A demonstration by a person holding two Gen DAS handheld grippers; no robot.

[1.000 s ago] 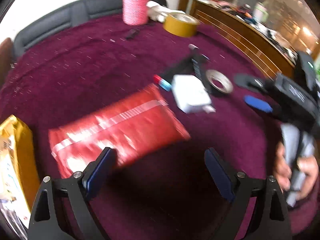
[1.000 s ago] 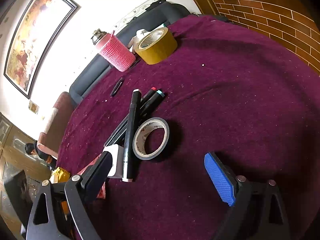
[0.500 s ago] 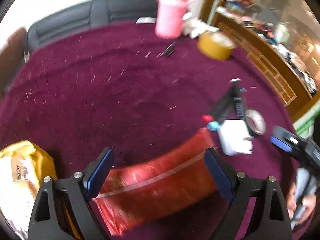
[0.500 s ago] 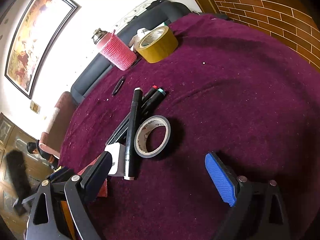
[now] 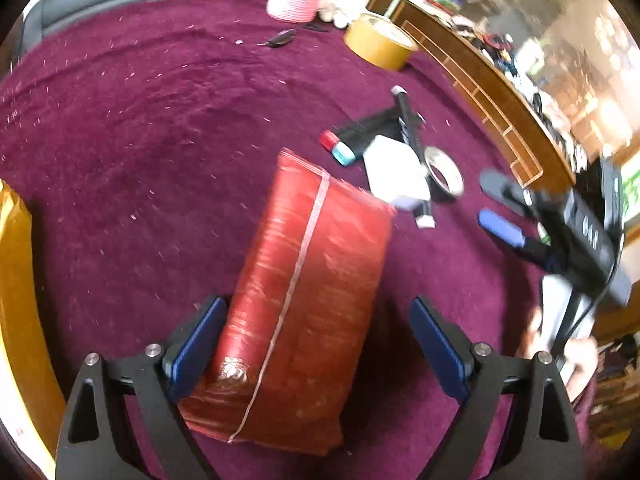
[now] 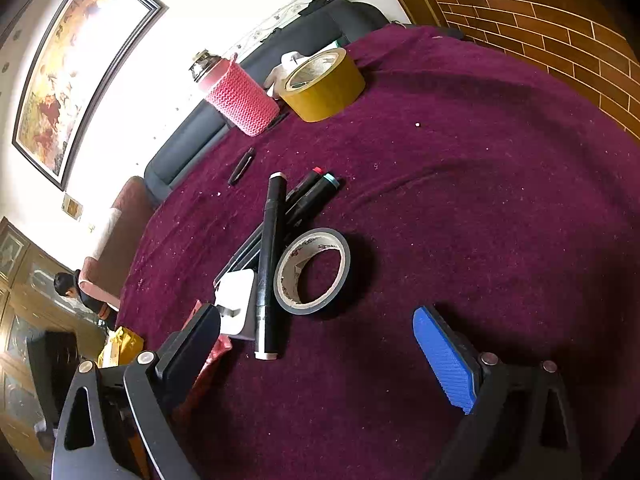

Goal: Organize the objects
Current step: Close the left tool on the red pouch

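Note:
A red plastic pouch (image 5: 308, 292) lies on the maroon cloth, its near end between the fingers of my open left gripper (image 5: 316, 352); the left pad is beside its edge, the right pad is apart from it. Beyond it lie a white charger (image 5: 394, 174), black markers (image 5: 368, 130) and a small grey tape roll (image 5: 444, 172). My right gripper (image 6: 316, 356) is open and empty, low over the cloth, just short of the tape roll (image 6: 312, 270), a long black marker (image 6: 270, 264) and the charger (image 6: 236, 300). It also shows in the left wrist view (image 5: 500, 208).
A pink knitted holder (image 6: 242, 104) and a large yellow tape roll (image 6: 324, 84) stand at the far side. A small black pen (image 6: 241, 165) lies loose. A yellow package (image 5: 16, 300) sits at the left. A wooden counter (image 5: 480, 80) borders the right.
The left gripper has swung round, and the red pouch now runs lengthwise between its fingers instead of across. The right gripper has hardly moved.

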